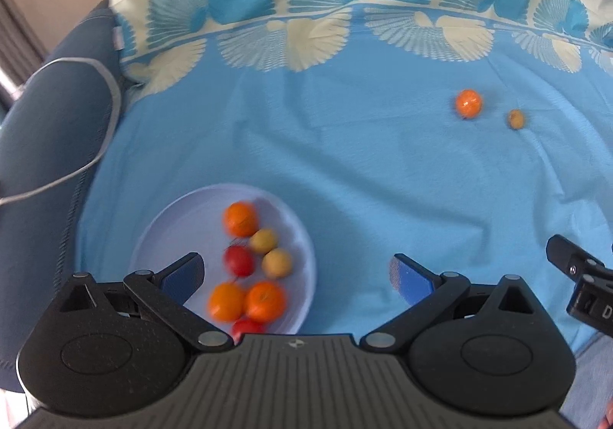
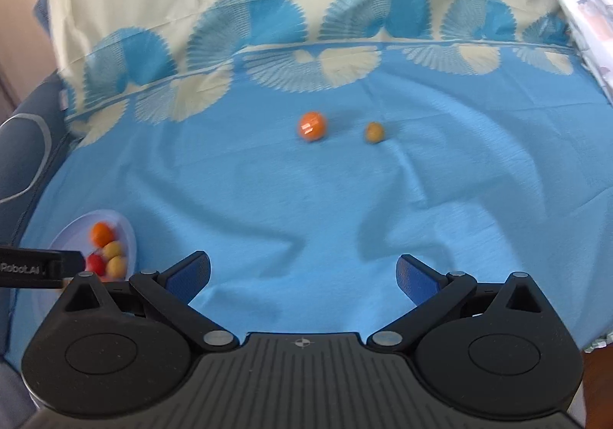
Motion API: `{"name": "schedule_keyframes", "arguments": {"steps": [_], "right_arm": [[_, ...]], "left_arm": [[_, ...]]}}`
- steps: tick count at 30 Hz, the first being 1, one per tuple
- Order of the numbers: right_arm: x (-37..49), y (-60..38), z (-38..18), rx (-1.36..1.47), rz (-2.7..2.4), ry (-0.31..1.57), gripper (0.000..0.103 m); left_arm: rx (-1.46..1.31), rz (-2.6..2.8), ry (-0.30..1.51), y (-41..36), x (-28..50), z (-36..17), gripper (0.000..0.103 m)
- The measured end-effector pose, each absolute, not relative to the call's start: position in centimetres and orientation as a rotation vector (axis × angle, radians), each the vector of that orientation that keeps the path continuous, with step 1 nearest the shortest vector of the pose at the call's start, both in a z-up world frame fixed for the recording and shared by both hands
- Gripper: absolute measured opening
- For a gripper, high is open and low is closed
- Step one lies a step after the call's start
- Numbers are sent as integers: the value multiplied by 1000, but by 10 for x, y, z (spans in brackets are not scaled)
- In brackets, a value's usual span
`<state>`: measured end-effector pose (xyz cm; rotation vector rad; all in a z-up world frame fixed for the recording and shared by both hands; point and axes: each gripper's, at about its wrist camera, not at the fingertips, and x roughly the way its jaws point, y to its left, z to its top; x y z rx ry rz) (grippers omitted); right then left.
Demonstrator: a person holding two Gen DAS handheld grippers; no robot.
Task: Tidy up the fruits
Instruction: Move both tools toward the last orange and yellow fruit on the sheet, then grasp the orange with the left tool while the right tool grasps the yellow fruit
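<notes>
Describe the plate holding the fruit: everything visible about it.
The plate is round, pale lavender, smooth and shallow with a low rim, lying flat on the blue cloth. It holds seven small fruits: three orange, two red, two yellowish, clustered toward its right half and touching one another. The open left gripper hovers over its near edge, hiding part of it. Its material cannot be told; the picture is slightly blurred.

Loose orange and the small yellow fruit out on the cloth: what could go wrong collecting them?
1. The loose orange and small yellow fruit are round and lie on wrinkled blue cloth; a nudge from the open right tongs could send them rolling.
2. The plate already holds seven bunched fruits; another dropped in may knock one over the shallow rim.
3. The open left tongs hang just above the plate and could clip it or its fruit.
</notes>
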<state>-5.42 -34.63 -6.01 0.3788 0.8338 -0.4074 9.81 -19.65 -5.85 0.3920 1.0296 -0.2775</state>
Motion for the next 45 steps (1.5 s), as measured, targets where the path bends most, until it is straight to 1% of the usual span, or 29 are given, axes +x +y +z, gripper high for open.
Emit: {"name": "schedule_keyframes", "arguments": {"steps": [5,9,16,19,22,38,39,40,41,42,43,44,45], "right_arm": [[-28,-407,-88,352,-547,770,102],[5,-449,-117,261,-613,730,102],[60,-497,-167,87,-449,749,102],[79,-500,-187,24,-391,772,102],[87,-500,-196,32,-392,732,102],[90,-504,-202,80,-378,710,102],[90,-505,-202,87,-377,708,102],[89,-505,-202,91,-375,706,99],[88,-505,-202,91,-376,701,93],[86,-505,-200,89,-365,692,70],[85,-503,-197,80,-340,685,39],[85,-501,-195,64,-320,689,25],[86,-499,-194,49,-319,703,26]], "left_arm": [[394,-389,1001,-273,139,-92,103],[428,-467,953,-335,171,-127,103],[489,-616,918,-401,222,-178,103],[483,-672,941,-410,234,-190,103],[494,-669,916,-415,235,-199,103],[471,-676,901,-417,235,-200,103],[464,-685,902,-416,235,-199,98],[451,-699,896,-414,234,-196,92],[435,-719,880,-411,232,-192,71],[427,-741,876,-409,231,-187,42],[420,-747,885,-407,230,-183,41],[398,-754,898,-404,230,-179,41],[374,-765,911,-400,229,-175,41]]}}
